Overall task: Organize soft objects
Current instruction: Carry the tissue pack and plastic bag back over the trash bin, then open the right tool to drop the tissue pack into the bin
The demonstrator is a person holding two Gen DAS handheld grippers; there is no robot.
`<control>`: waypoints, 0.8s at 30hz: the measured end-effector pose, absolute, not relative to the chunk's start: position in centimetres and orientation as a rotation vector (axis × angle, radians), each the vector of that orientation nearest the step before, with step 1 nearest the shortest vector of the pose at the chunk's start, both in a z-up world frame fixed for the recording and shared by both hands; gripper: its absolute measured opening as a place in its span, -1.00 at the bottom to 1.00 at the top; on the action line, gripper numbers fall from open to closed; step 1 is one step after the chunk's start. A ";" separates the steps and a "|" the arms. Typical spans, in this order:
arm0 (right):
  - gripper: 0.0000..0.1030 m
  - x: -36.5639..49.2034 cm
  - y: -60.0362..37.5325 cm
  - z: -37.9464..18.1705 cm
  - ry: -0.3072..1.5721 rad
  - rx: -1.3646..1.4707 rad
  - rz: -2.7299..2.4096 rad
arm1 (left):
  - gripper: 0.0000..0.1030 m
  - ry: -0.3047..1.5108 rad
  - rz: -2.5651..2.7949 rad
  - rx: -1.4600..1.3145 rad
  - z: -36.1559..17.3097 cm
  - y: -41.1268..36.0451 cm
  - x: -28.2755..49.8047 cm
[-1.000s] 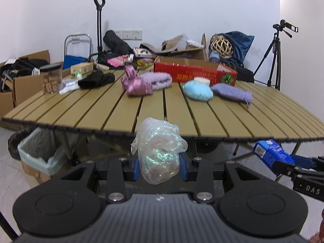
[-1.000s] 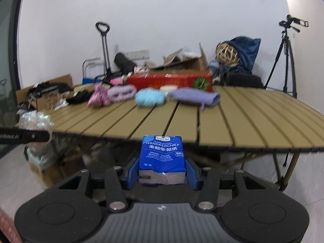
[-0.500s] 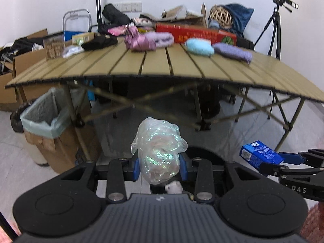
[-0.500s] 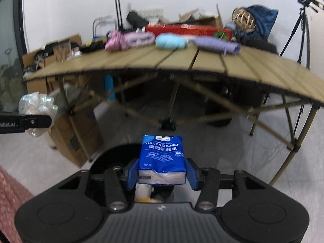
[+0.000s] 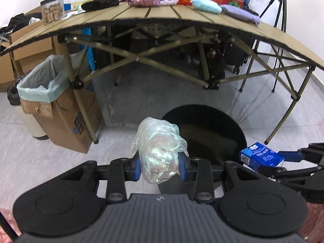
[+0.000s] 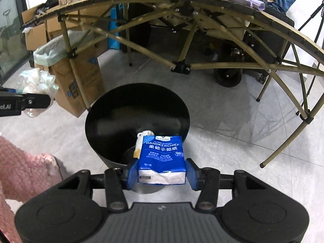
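Having descended from worktop (image 5: 182,18) level, left claw (image 5: 160,167) tightens on iridescent bag (image 5: 159,151); right claw (image 6: 162,175) clamps tissue pack (image 6: 162,156) above black bin (image 6: 137,109), ready for deposit.

Both claws lowered from table (image 5: 182,16) level to floor; black bin (image 6: 137,109) now beneath; left claw (image 5: 160,165) closing on plastic bag (image 5: 160,151)

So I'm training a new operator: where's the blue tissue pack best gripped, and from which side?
Across its two narrow sides, near the open white end, as the right claw has the tissue pack now. Come in from that end along its length: the flat parallel sides give the pads even seats, and the soft pack squashes least there.
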State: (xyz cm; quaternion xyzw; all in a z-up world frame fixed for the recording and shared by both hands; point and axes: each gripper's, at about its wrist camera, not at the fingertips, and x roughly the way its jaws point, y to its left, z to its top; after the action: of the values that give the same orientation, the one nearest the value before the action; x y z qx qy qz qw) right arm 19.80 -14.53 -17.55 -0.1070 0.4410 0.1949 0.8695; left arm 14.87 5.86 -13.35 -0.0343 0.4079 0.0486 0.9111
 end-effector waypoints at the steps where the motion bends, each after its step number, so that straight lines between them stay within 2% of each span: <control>1: -0.07 19.8 -14.5 -17.7 0.930 -0.228 0.408 | -0.33 0.849 0.102 -0.070 -13.6 6.0 14.8; 7: -0.07 19.4 -14.1 -18.7 0.992 -0.242 0.423 | -0.33 0.899 0.108 -0.086 -14.8 6.6 14.7; 24: -0.07 23.8 -11.0 -19.2 0.894 -0.210 0.485 | -0.33 0.930 0.106 -0.070 -16.0 5.9 16.9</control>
State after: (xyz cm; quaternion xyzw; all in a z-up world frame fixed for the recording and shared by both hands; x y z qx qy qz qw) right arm 23.77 -11.01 -19.16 -0.1005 0.4271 0.2318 0.8682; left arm 16.88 5.93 -15.99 -0.0337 0.4480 0.0512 0.8919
